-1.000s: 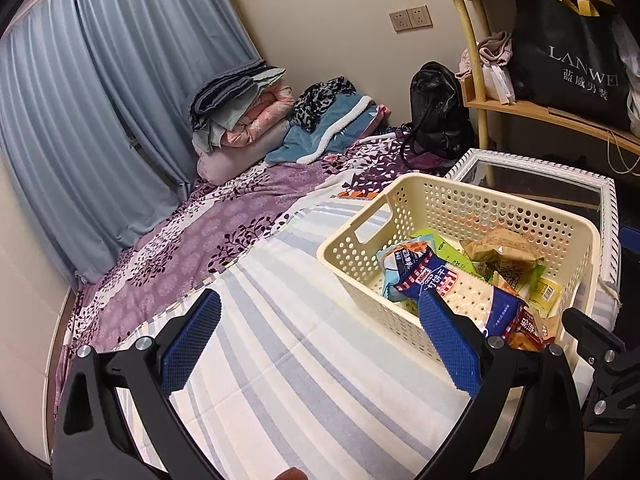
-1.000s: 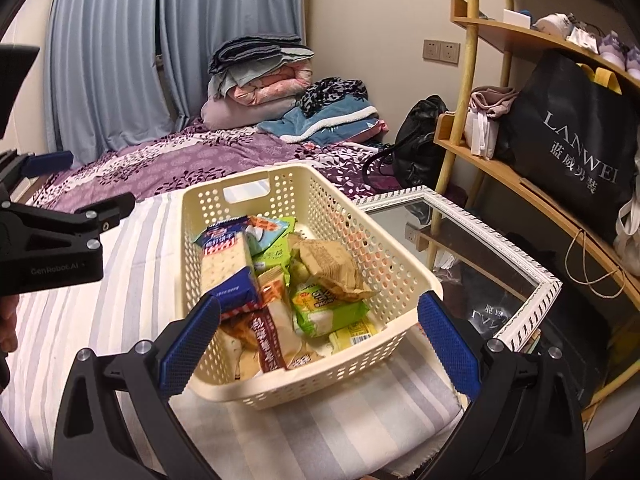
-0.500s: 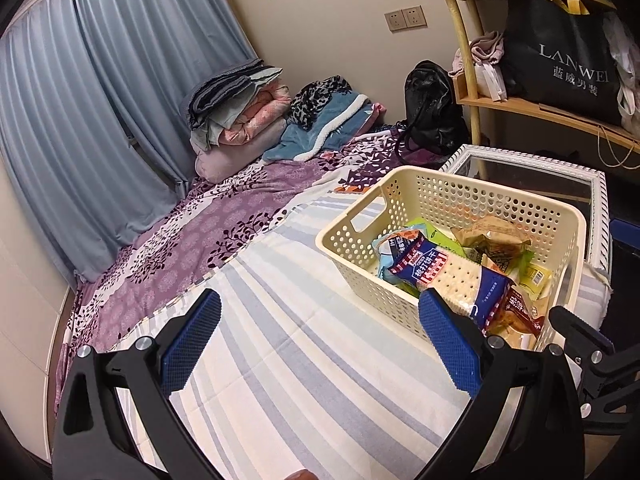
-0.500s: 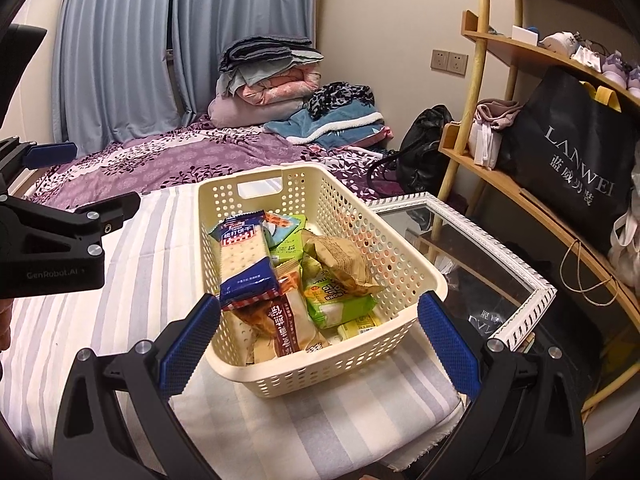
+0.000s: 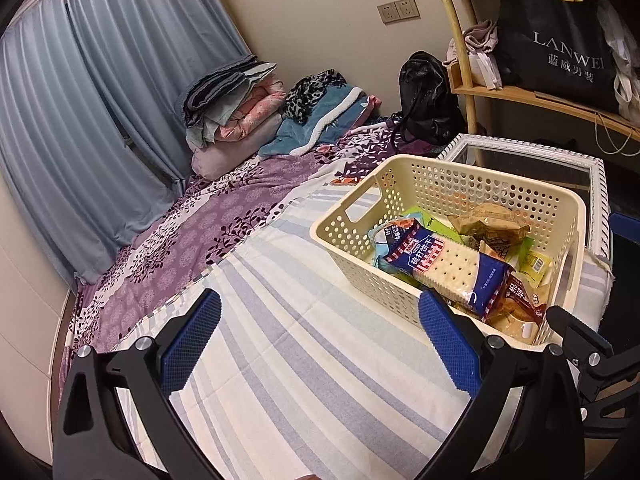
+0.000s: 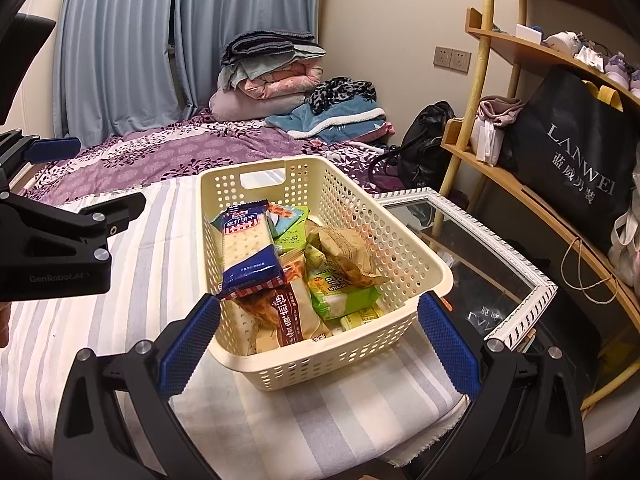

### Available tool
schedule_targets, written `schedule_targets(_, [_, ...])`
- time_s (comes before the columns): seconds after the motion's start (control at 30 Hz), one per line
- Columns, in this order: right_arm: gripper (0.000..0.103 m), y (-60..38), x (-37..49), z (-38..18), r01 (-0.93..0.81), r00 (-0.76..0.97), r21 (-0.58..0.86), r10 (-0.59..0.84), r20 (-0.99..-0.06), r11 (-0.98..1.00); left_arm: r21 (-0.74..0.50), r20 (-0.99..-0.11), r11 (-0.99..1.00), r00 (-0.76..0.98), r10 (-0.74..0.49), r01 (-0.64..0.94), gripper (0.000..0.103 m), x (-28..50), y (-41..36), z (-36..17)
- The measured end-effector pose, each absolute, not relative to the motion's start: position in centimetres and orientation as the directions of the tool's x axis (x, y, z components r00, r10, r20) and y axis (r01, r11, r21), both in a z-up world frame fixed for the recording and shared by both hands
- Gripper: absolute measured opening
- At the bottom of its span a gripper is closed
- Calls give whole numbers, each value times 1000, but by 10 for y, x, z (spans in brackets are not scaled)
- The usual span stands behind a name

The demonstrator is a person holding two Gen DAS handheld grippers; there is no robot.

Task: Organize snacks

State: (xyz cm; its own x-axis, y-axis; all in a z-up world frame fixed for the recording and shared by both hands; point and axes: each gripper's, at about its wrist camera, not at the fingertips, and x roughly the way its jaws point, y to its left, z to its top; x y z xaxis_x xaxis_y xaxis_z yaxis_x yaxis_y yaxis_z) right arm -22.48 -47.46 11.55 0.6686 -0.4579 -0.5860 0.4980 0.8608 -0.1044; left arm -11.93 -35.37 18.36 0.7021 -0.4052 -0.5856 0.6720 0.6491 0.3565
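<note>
A cream perforated basket [image 6: 416, 264] stands on the striped cloth and holds several snack packs. A blue cracker pack [image 6: 250, 254] lies on top, with a brown pack [image 6: 344, 254] and a green pack [image 6: 340, 294] beside it. The basket also shows in the left wrist view [image 5: 440, 184], with the cracker pack [image 5: 448, 266] on top. My right gripper [image 6: 318, 338] is open and empty, just in front of the basket's near wall. My left gripper [image 5: 318, 338] is open and empty over the cloth, left of the basket.
The striped cloth [image 5: 304, 376] covers the near part of a bed with a purple floral sheet [image 5: 192, 244]. A white-framed glass table [image 6: 492, 280] stands right of the basket. Wooden shelves with a black bag [image 6: 576, 160] rise on the right. Folded bedding [image 6: 272, 72] is piled far back.
Both grippers have drawn back and up from the basket, which now looks farther off. Both stay open and empty.
</note>
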Motion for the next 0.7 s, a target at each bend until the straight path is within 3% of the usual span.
schedule_targets(0.7, [98, -472, -223, 113, 486, 674, -100, -445, -590, 868, 364, -586, 631, 695, -416, 685, 100, -123, -349, 182])
